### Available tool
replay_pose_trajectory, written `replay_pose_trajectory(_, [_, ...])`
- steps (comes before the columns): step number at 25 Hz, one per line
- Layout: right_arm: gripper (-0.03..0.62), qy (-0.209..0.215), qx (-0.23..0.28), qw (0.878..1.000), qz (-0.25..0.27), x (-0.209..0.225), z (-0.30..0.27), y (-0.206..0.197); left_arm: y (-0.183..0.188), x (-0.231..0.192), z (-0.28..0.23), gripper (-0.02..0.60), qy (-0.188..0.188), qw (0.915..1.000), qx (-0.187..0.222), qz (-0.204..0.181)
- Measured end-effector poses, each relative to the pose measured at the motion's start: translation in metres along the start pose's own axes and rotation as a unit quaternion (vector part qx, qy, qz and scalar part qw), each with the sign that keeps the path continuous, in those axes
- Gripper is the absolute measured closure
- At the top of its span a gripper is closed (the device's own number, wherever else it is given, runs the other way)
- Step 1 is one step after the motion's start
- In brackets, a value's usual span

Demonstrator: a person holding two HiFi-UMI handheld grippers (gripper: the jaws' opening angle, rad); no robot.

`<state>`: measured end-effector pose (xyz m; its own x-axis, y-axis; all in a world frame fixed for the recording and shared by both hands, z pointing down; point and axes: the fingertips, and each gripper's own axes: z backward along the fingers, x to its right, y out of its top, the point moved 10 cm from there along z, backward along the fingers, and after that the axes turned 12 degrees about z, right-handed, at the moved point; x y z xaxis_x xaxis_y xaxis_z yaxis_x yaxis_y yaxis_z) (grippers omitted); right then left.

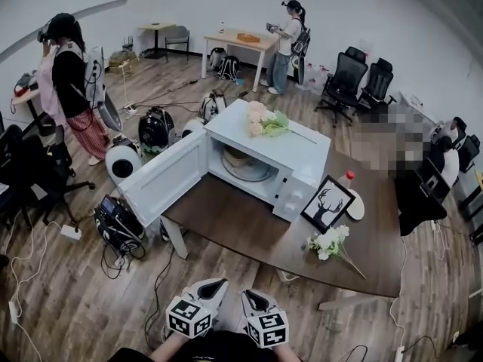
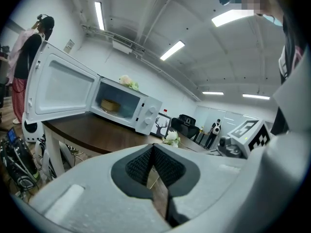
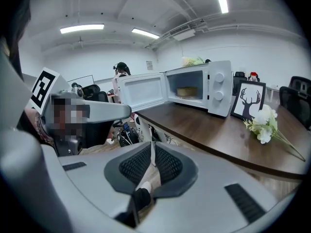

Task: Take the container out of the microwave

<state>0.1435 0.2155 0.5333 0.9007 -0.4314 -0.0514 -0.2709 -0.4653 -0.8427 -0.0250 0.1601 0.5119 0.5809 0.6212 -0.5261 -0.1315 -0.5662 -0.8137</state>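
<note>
White microwave (image 1: 290, 153) stands open on the dark wooden bench (image 1: 241, 221), with the container (image 1: 237, 157) inside it on the turntable (image 1: 253, 174).
Its door (image 1: 162, 178) swings wide toward the left of the frame, and the low tan container sits well back in the cavity. Both tools hover at the bottom centre of the head view, off the bench's near edge and well apart from the oven. The left hand-held gripper (image 1: 213, 285) is clenched, pads meeting at the tips on nothing. The right hand-held gripper (image 1: 253, 299) is released by a narrow slit, also empty. A framed deer picture (image 1: 328, 204) stands right of the microwave, with white flowers (image 1: 330, 241) lying just beside it.
</note>
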Motion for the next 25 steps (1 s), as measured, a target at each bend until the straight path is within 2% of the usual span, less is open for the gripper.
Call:
replay_pose_trajectory(8, [0.559,-0.021,0.0,0.999,-0.037,0.023,-0.06,0.04,0.054,-0.06,-0.031,0.572,-0.017,0.9996,-0.016,-0.013])
replay_pose_trajectory(18, [0.559,-0.035,-0.009,0.999,-0.035,0.019,-0.137,0.083,0.104,-0.132,-0.054,0.572,-0.046,0.9981,-0.032,-0.029])
replay_pose_trajectory(21, [0.559,-0.047,-0.01,0.998,-0.033,0.019,-0.152,0.094,0.115,-0.147,-0.057,0.572,-0.045,0.9979,-0.035,-0.031])
replay_pose_trajectory(25, [0.559,-0.052,-0.016,0.998,-0.037,0.014,-0.167,0.101,0.122,-0.164,-0.056,0.572,-0.034,0.9985,-0.04,-0.017])
